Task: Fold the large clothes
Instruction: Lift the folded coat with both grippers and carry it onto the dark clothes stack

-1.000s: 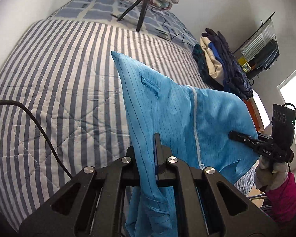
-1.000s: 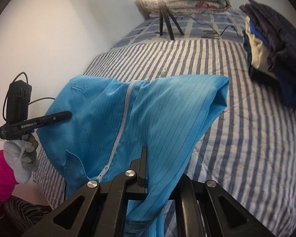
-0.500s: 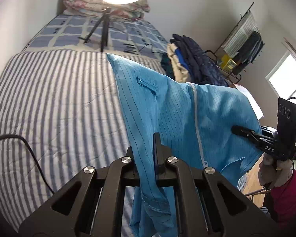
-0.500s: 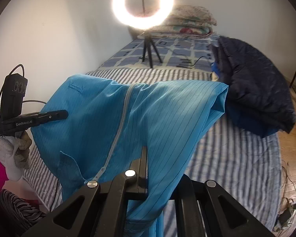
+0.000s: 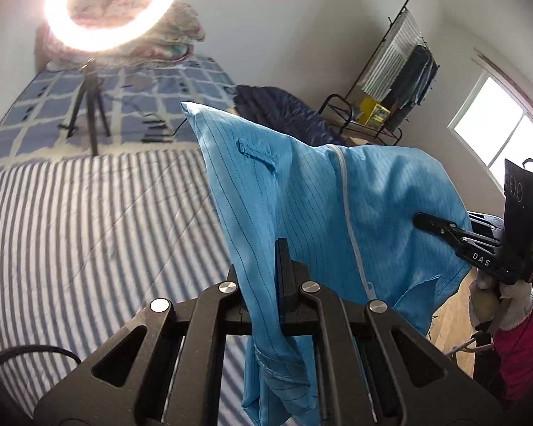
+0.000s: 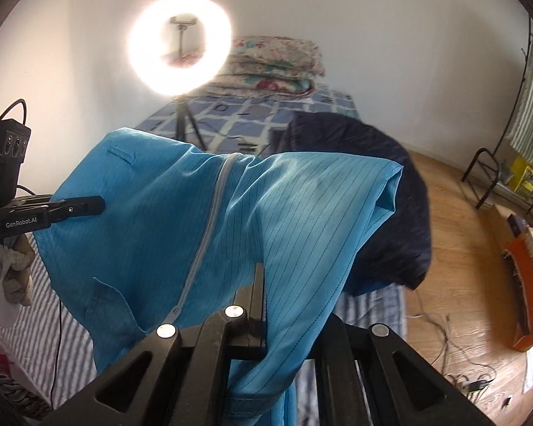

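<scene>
A blue garment (image 5: 330,220), pinstriped and zipped down the front, hangs in the air above a striped bed (image 5: 89,220), stretched between two hand-held tools. The left gripper (image 5: 279,248) is clamped on one edge of the cloth, its jaws pressed together with fabric running through them and a loose tail bunched below. The right gripper (image 6: 259,277) is likewise clamped on the opposite side, the cloth draping over its fingers.

Each pinch takes only a narrow strip of thin, slick-looking fabric, so a sharp tug or uneven pull between the two hands could likely draw an edge free and drop that side onto the bed. The span between the grips sags and creases rather than lying taut, which may carry a crooked fold line down when the garment is laid. A dark padded jacket (image 6: 380,195) sits heaped along the bed's right edge, and a ring light (image 6: 179,46) on a tripod stands at the far end; a wide swing could drape the cloth over either.
</scene>
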{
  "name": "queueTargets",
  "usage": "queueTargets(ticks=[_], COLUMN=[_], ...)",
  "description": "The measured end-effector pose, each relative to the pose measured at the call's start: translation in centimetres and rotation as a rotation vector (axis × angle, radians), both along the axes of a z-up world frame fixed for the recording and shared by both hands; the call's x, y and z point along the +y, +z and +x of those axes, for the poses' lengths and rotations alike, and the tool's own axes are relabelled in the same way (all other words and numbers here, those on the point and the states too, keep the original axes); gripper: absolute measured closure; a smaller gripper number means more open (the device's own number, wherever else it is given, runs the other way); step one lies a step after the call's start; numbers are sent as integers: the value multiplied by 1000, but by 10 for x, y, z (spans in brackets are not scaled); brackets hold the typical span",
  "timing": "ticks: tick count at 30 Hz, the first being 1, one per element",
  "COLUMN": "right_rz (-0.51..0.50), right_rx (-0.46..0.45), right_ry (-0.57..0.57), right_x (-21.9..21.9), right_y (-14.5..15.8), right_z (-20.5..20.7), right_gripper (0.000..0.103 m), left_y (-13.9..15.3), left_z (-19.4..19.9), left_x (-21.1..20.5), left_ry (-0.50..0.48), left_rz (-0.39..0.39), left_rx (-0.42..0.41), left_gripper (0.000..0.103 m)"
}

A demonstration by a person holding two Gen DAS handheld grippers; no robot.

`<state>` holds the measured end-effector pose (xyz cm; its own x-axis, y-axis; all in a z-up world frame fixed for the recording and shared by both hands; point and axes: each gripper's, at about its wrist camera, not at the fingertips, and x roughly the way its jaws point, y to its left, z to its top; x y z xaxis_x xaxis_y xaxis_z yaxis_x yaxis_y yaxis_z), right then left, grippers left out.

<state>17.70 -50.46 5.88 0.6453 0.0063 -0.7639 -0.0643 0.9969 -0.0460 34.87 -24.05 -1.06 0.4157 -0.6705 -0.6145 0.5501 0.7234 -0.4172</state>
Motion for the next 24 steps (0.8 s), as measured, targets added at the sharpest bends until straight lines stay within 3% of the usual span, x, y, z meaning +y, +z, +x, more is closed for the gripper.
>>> queueTargets(ticks=[8,13,24], right_rz=[-65,-56,-76], right_rx=[-63,-88,-102], right_ry=[-66,-104,-145], right_x=[-53,-94,-174], right_y=[26,39,31], right_z=[62,107,197], right_gripper=[100,100,100], left_y=[32,45,39], left_z=[54,98,184], left_x=[-65,-103,-177], left_ry=[-52,-55,-40], left_rz=[-22,-45,-67], left_rx=[-86,-107,-102], left_gripper=[99,99,99])
